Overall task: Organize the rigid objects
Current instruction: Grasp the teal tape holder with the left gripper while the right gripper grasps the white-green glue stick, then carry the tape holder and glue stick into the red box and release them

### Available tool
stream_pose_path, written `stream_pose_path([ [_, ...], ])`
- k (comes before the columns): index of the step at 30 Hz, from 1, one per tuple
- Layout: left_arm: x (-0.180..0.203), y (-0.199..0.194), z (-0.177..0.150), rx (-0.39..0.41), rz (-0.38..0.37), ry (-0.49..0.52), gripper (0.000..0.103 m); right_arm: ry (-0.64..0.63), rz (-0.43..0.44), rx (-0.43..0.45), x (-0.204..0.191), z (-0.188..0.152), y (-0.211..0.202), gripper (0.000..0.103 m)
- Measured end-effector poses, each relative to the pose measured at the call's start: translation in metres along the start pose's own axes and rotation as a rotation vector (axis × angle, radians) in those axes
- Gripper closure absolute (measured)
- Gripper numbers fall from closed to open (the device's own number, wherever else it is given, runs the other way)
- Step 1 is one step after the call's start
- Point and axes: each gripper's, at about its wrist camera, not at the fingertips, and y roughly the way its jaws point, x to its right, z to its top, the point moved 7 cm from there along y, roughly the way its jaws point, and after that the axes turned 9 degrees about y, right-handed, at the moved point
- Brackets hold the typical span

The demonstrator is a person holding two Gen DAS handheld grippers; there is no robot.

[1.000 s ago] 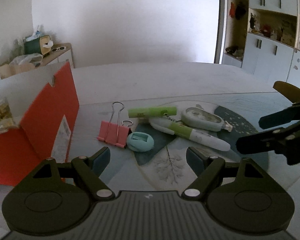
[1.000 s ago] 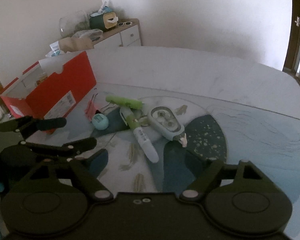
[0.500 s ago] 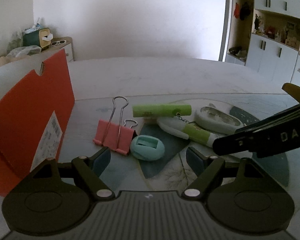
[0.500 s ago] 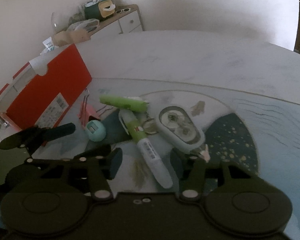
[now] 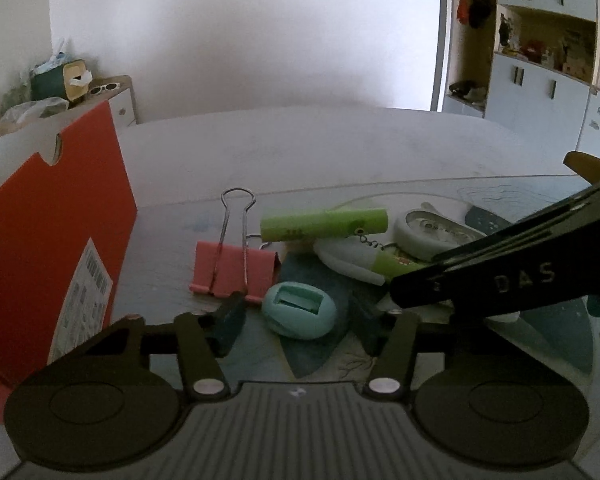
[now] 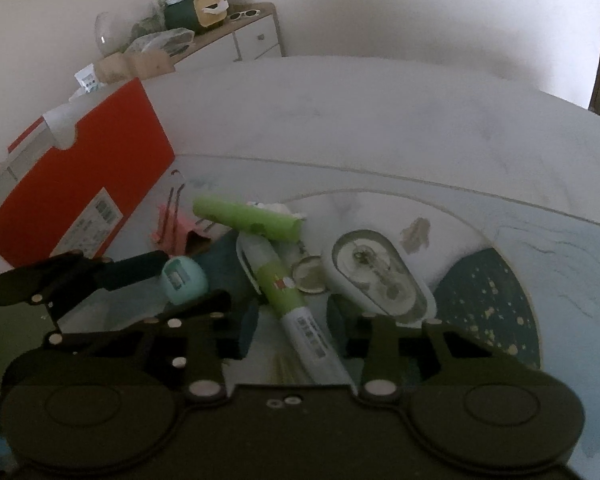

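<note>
Stationery pile is sitting beside orange cardboard box (image 6: 80, 184), contents hidden. Left gripper (image 5: 296, 318) is closing around mint eraser (image 5: 299, 310), not touching; right gripper (image 6: 292, 326), lettered "DAS", is closing around green-white pen (image 6: 296, 308), contact unclear.

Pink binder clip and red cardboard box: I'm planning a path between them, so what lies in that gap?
Nothing: only bare pale table shows between the pink binder clip and the red cardboard box, clearest in the left wrist view.
</note>
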Motion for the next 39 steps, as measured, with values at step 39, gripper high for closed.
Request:
stream_pose_path([
  [39,-0.013,-0.135,0.014,0.056,-0.057,0.026,0.065,-0.027,0.042,0.177,-0.077,-0.032,-0.132,0.086],
])
